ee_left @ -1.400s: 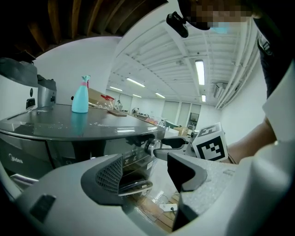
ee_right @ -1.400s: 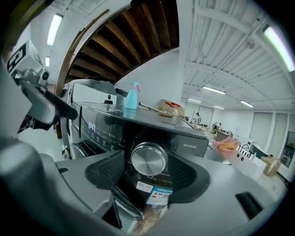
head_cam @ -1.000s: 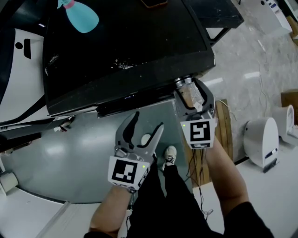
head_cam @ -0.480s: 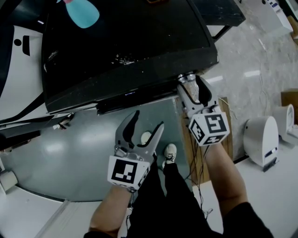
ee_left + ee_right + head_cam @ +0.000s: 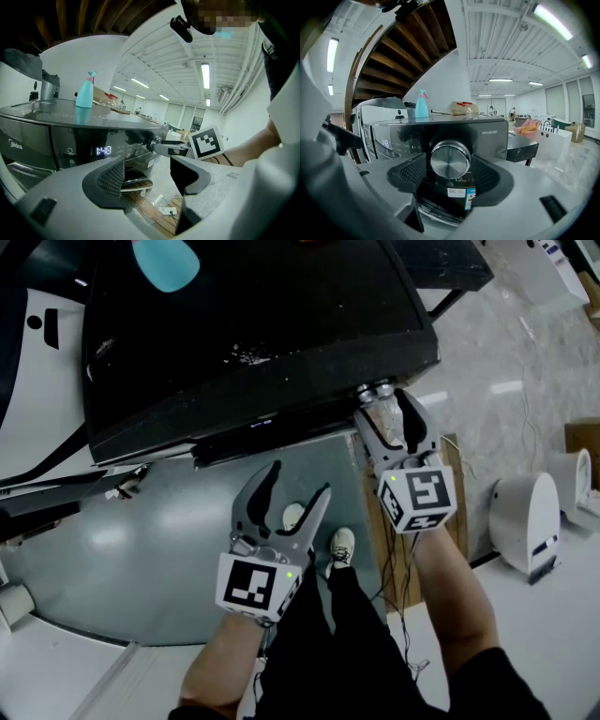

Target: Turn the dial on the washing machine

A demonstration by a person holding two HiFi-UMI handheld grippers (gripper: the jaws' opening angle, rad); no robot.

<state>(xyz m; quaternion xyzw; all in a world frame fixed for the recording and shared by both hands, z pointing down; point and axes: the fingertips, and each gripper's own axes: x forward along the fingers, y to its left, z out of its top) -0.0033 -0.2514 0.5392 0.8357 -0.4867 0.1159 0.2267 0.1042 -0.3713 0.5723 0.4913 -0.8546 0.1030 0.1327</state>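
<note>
The dark washing machine (image 5: 253,324) fills the top of the head view. Its round silver dial (image 5: 375,392) sits at the front right corner. My right gripper (image 5: 380,409) reaches up to it, and the dial (image 5: 450,160) stands between the two pads in the right gripper view, with a slight gap at each side. These jaws have just been opening; my right gripper (image 5: 449,175) is open around the dial. My left gripper (image 5: 300,482) hangs open in front of the machine with nothing between its fingers. From the left gripper (image 5: 147,174) I see the lit display (image 5: 102,150).
A turquoise spray bottle (image 5: 164,261) stands on the machine's top. A wooden pallet (image 5: 452,493) and a white appliance (image 5: 525,521) lie on the floor to the right. The person's shoe (image 5: 342,549) and legs are below the grippers.
The right gripper has rolled about its own axis at the dial, its marker cube tilting. Its jaws stand a little wider round the dial. The left gripper has not moved.
</note>
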